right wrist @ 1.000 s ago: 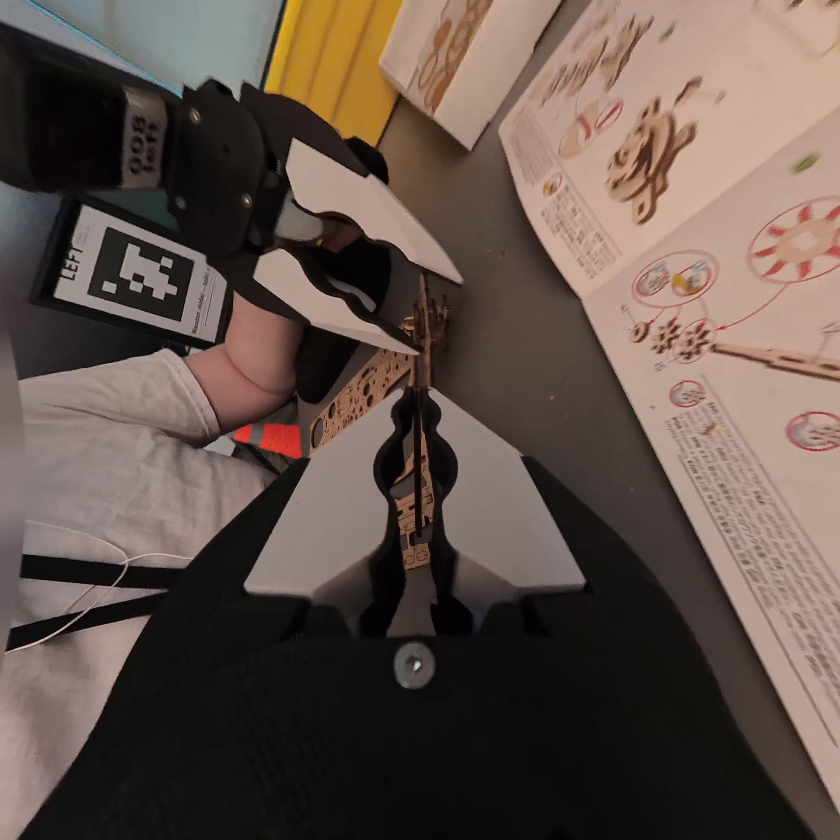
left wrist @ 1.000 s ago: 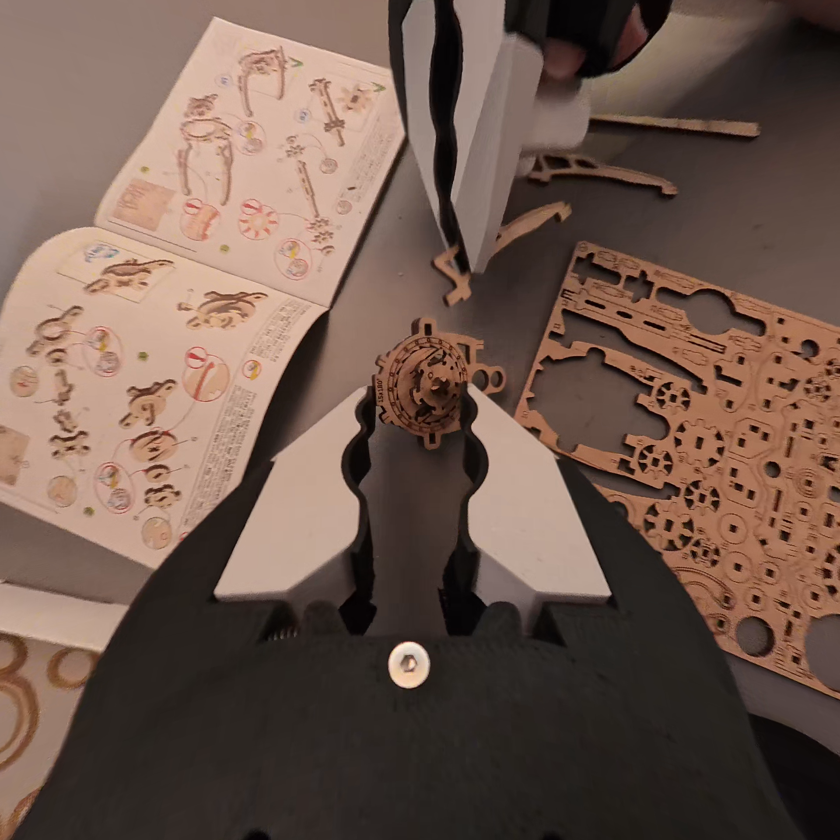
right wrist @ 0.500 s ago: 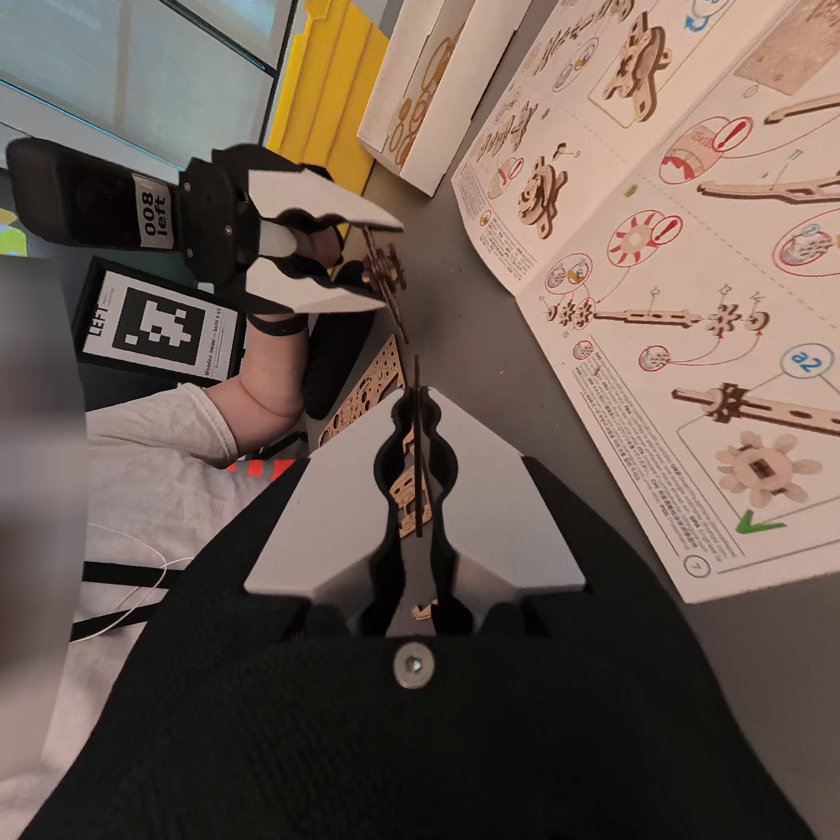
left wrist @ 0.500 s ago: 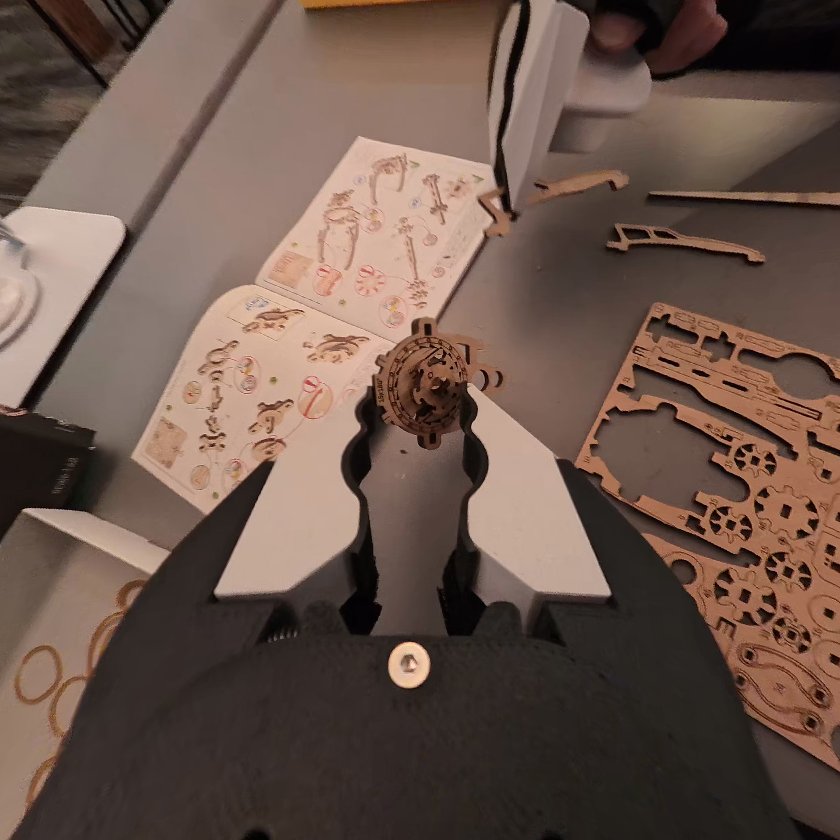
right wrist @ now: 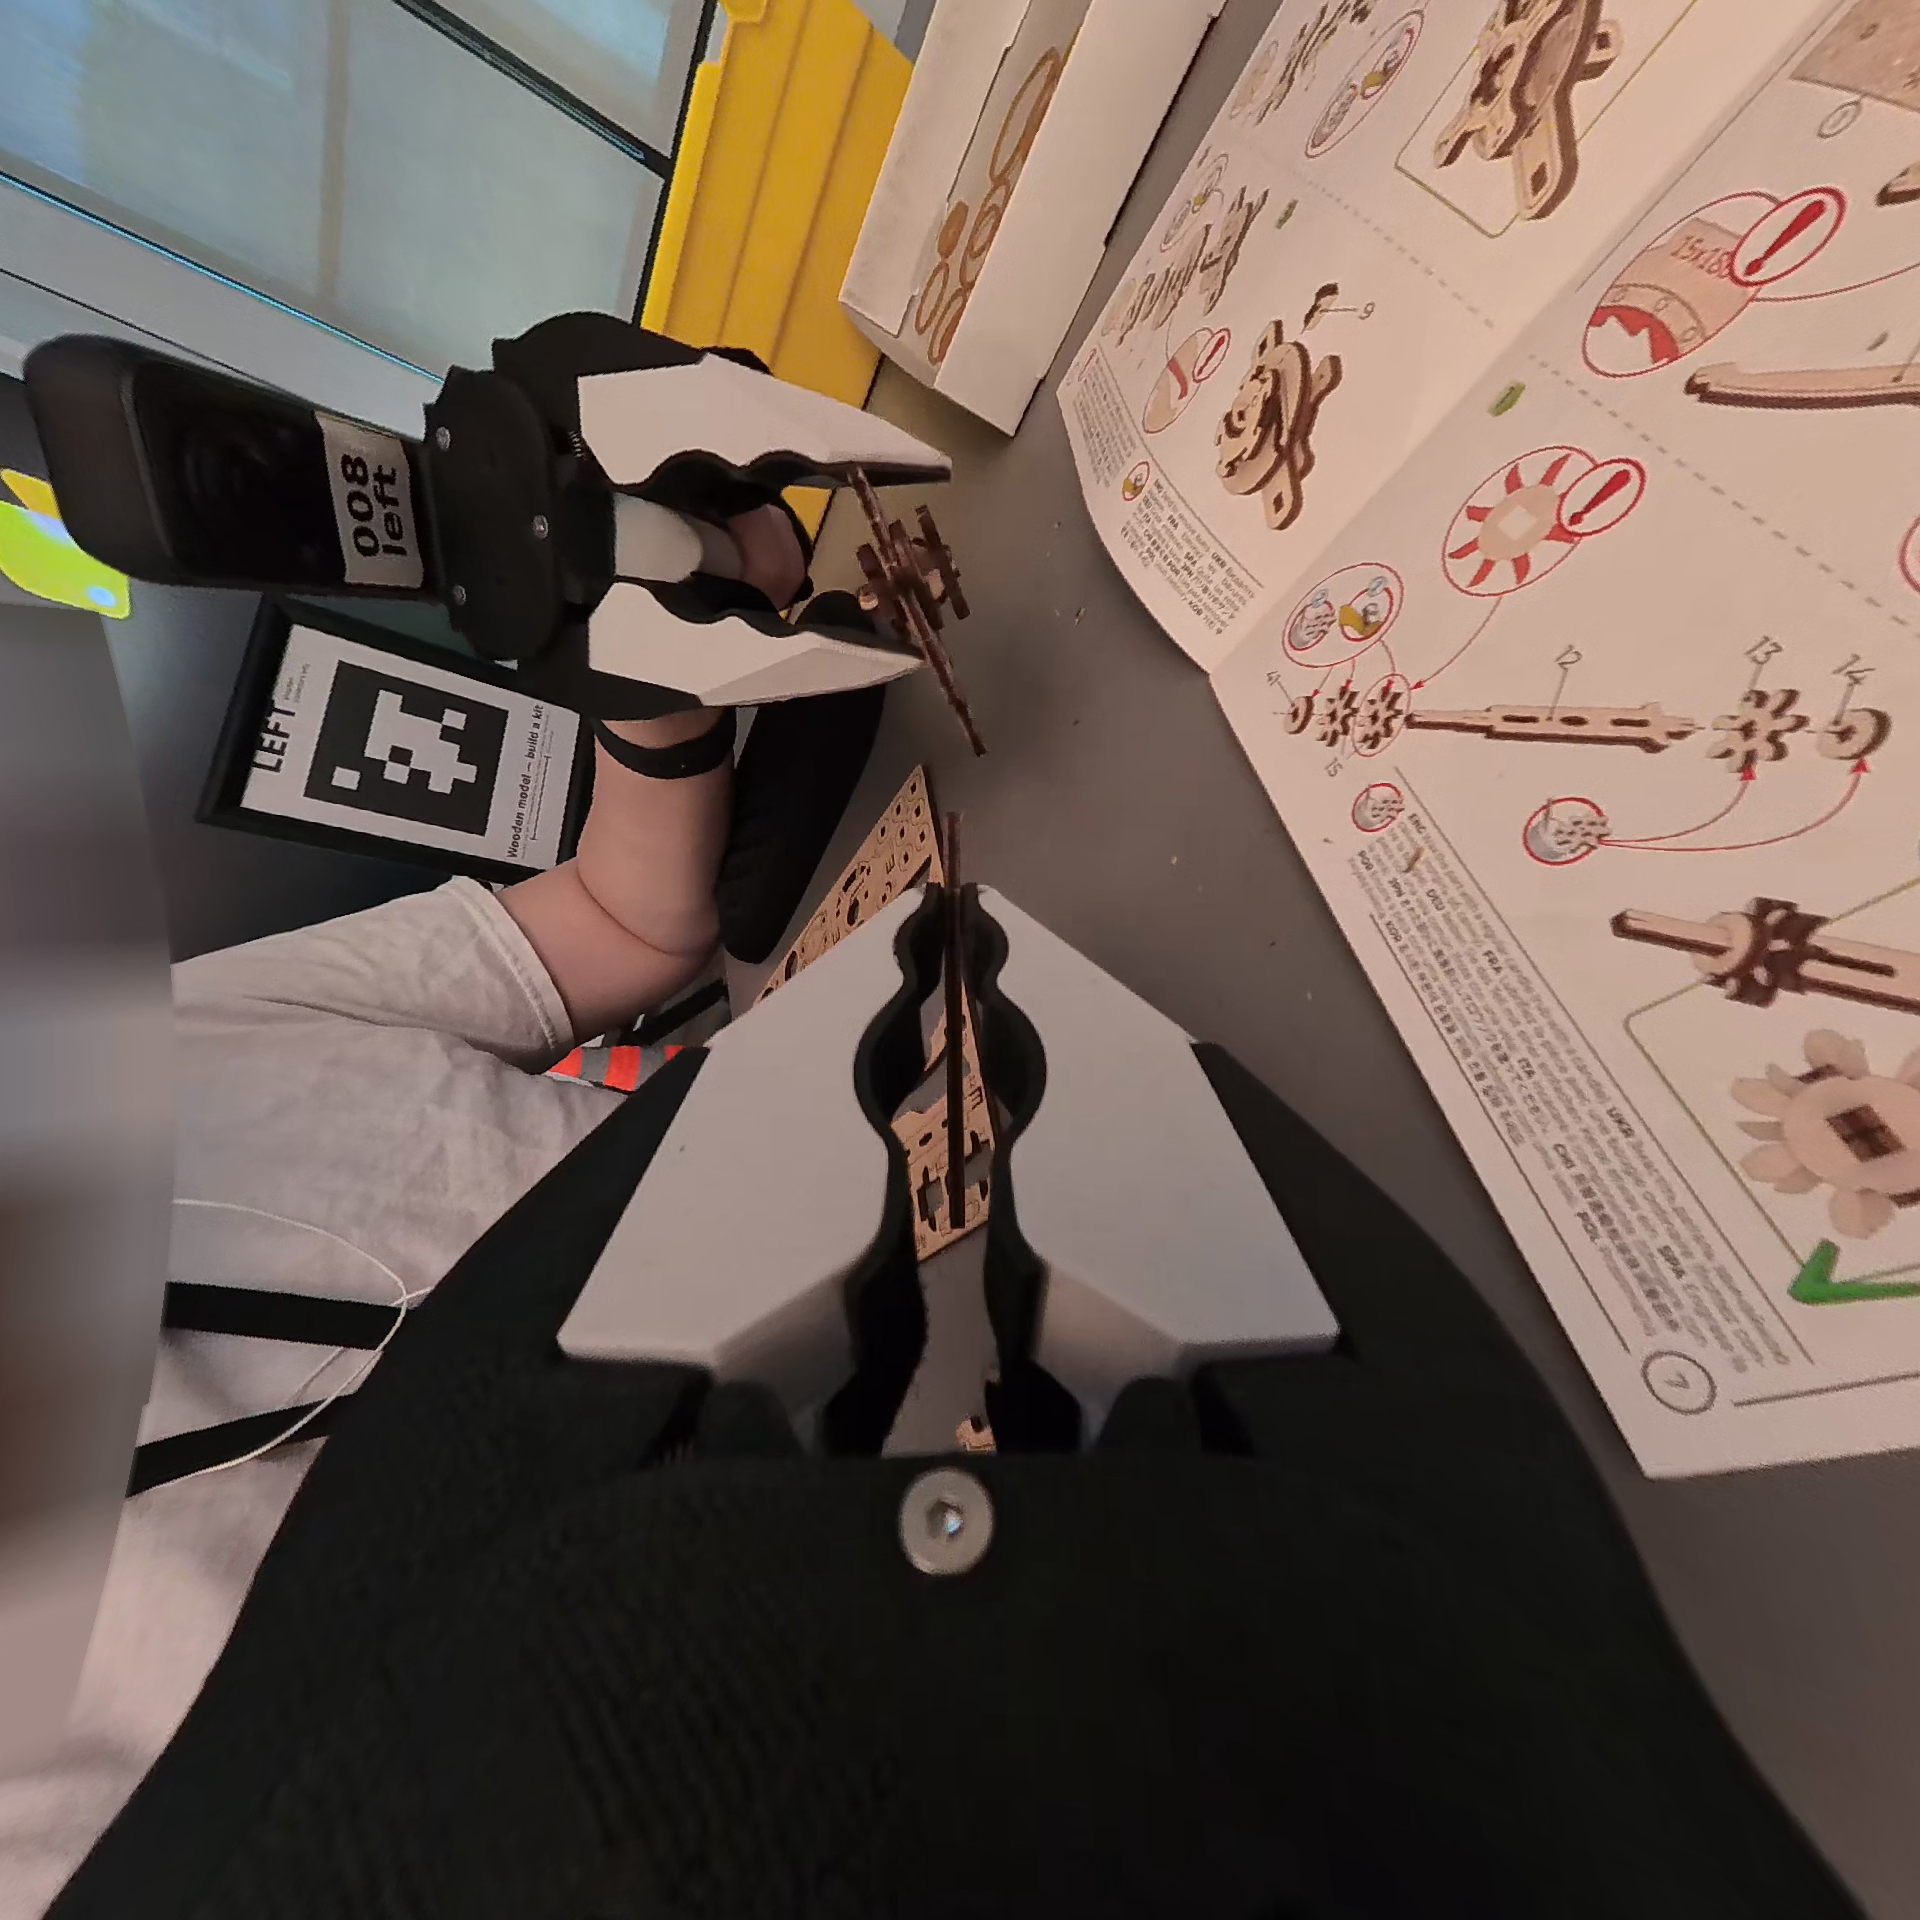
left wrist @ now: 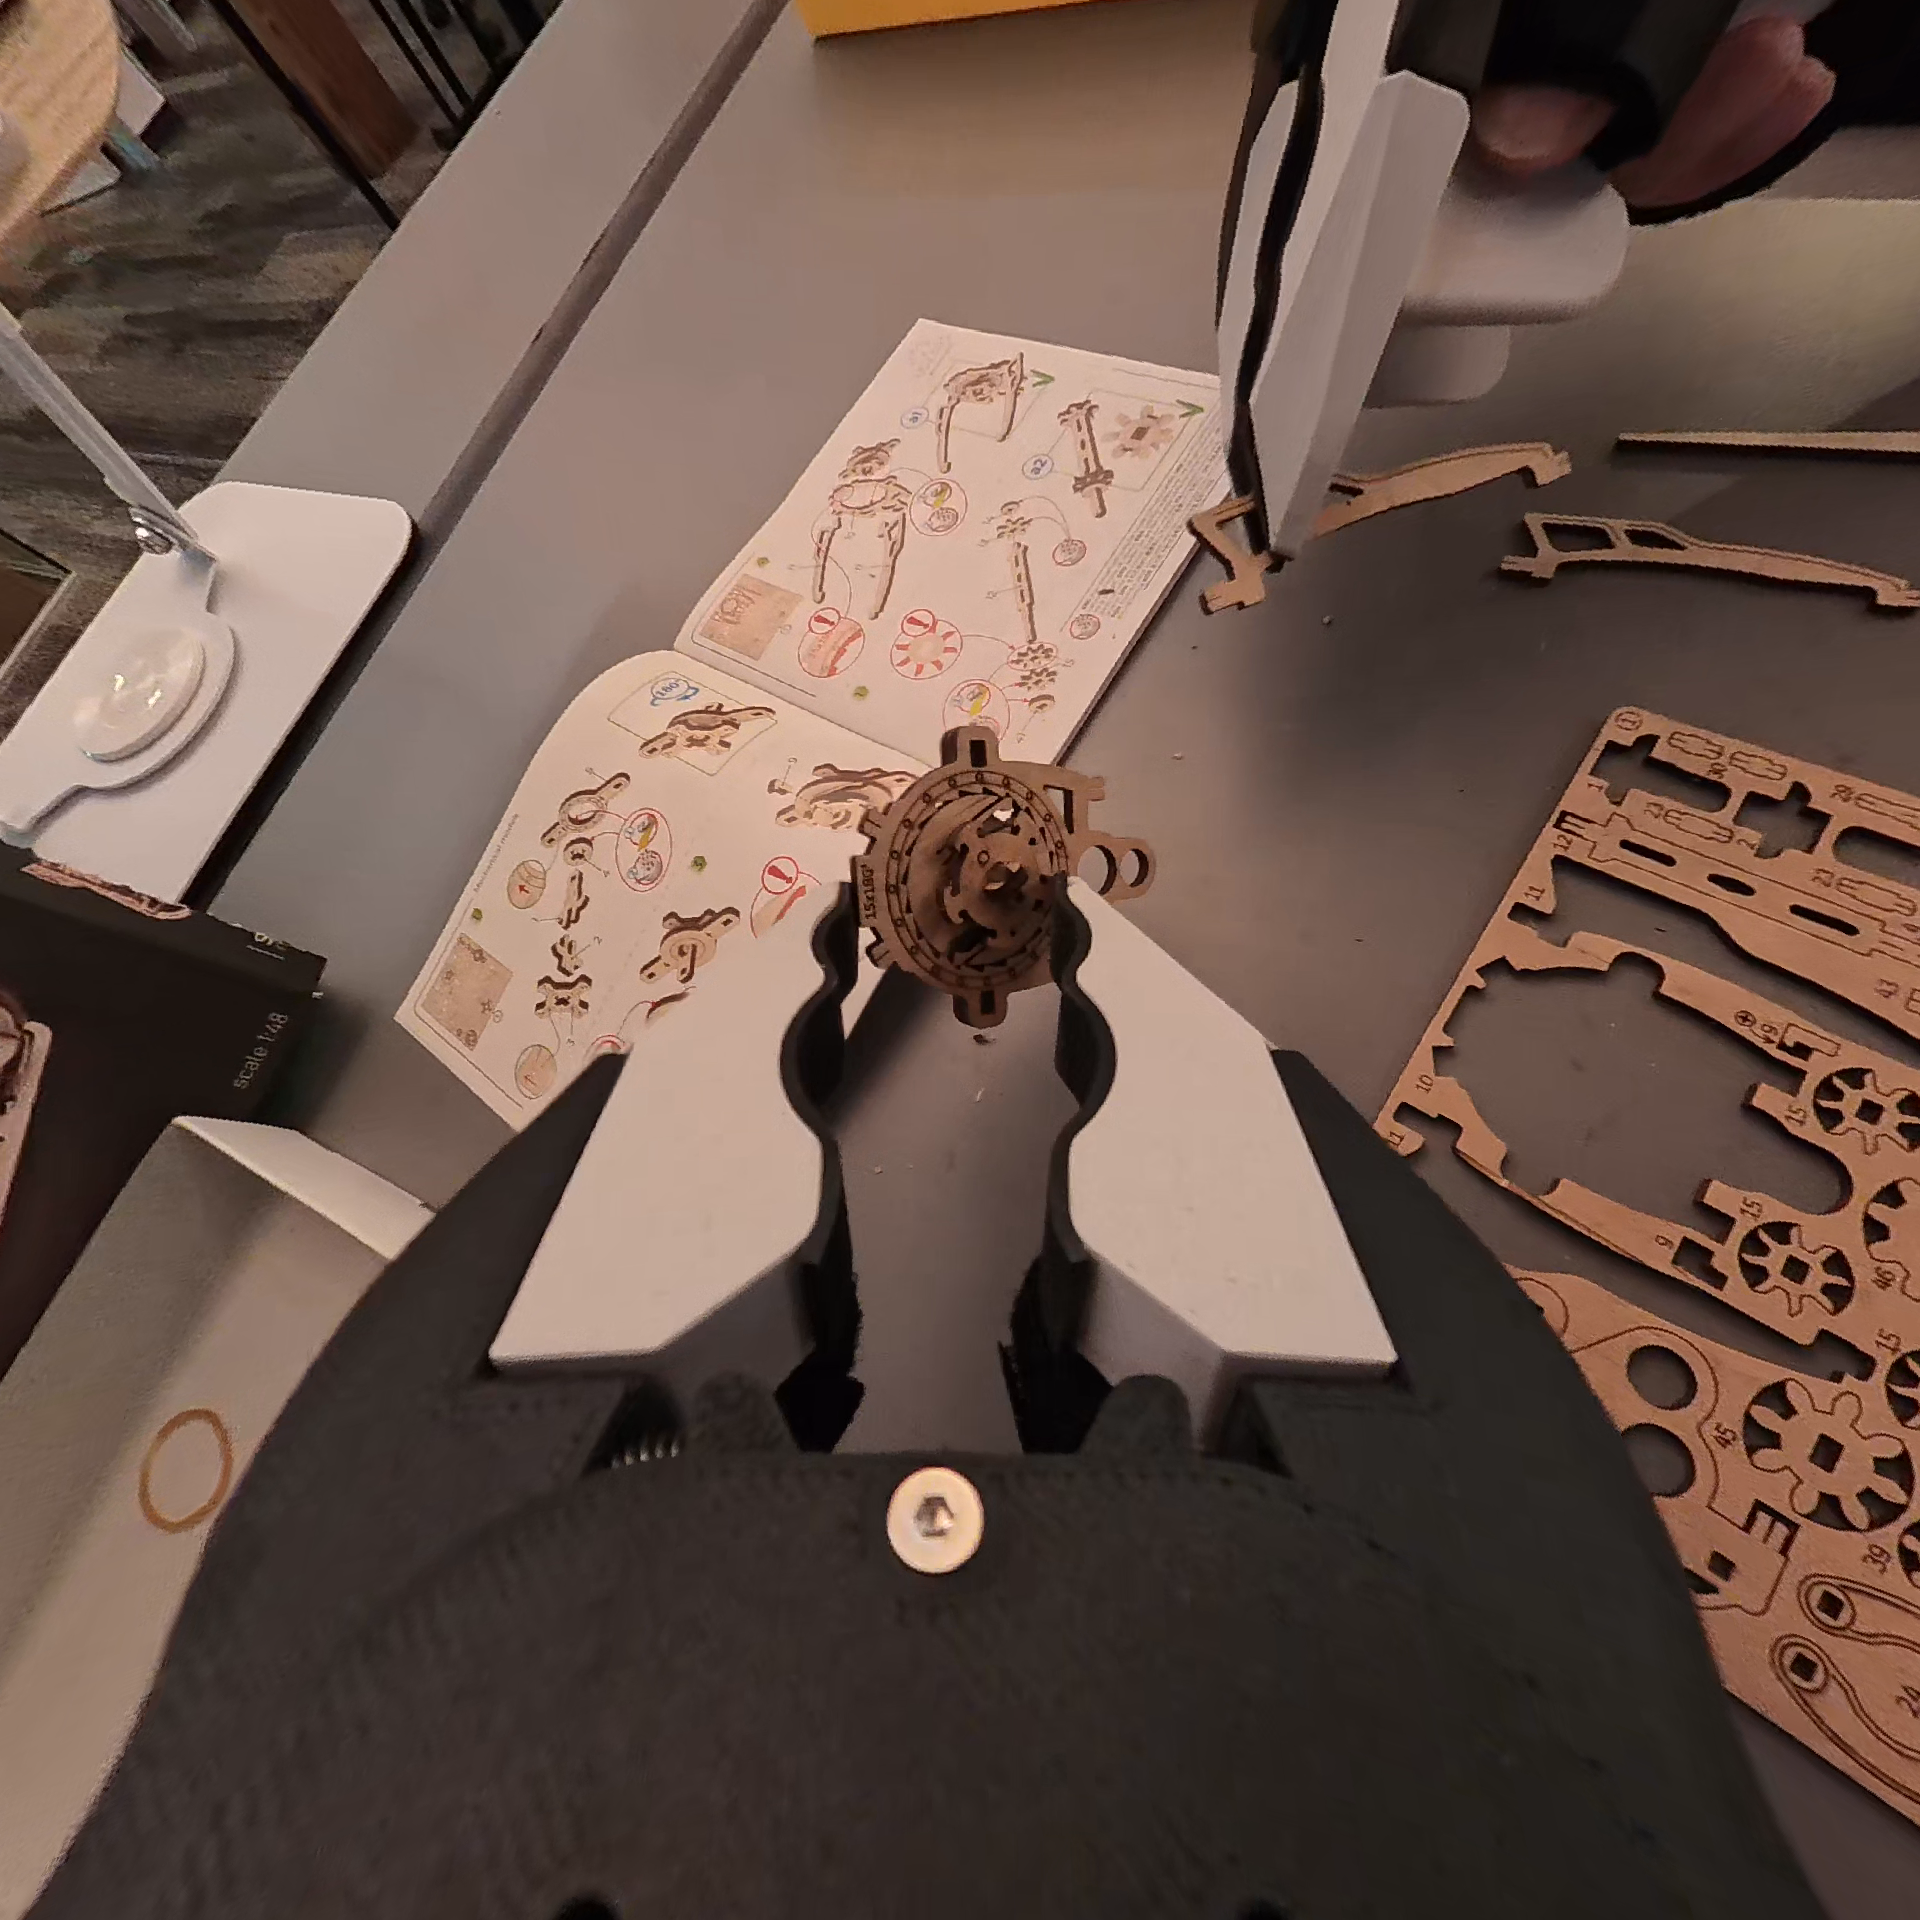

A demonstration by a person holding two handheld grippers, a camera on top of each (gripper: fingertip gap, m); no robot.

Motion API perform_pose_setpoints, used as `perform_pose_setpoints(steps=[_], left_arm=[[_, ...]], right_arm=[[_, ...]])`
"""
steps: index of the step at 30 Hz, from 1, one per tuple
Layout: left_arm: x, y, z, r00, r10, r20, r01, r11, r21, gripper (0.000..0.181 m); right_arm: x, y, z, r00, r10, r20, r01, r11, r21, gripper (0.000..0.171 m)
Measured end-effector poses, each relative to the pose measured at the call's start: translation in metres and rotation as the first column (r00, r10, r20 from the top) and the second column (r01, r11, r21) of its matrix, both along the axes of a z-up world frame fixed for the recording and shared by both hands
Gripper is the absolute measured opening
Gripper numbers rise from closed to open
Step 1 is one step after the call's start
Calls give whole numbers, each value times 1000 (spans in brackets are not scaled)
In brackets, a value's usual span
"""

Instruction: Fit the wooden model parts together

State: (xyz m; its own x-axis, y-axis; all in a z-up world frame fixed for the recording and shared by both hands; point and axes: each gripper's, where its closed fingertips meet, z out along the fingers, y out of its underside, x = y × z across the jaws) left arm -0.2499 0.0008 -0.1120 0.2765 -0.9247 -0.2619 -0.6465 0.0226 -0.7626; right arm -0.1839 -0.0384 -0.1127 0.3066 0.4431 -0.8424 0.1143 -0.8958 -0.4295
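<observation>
Wooden gear assembly sits clenched at the tips of the left claw, held above the grey tabletop. Bare tabletop lies between the printed instruction booklet on the left and the numbered, cut-out parts sheet on the right. Farther off, the right claw grasps a thin curved strip.

From the right wrist view, that claw pinches the strip edge-on, a small gap short of the assembly. Near it, a labelled left claw and a marker card.
</observation>
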Motion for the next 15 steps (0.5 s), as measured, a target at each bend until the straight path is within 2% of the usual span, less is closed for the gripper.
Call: perform_pose_setpoints(steps=[15], left_arm=[[0,1,4,999,-1,34,2,1000,-10,35]], right_arm=[[-5,0,-2,1000,3,-15,-3,1000,-11,0]])
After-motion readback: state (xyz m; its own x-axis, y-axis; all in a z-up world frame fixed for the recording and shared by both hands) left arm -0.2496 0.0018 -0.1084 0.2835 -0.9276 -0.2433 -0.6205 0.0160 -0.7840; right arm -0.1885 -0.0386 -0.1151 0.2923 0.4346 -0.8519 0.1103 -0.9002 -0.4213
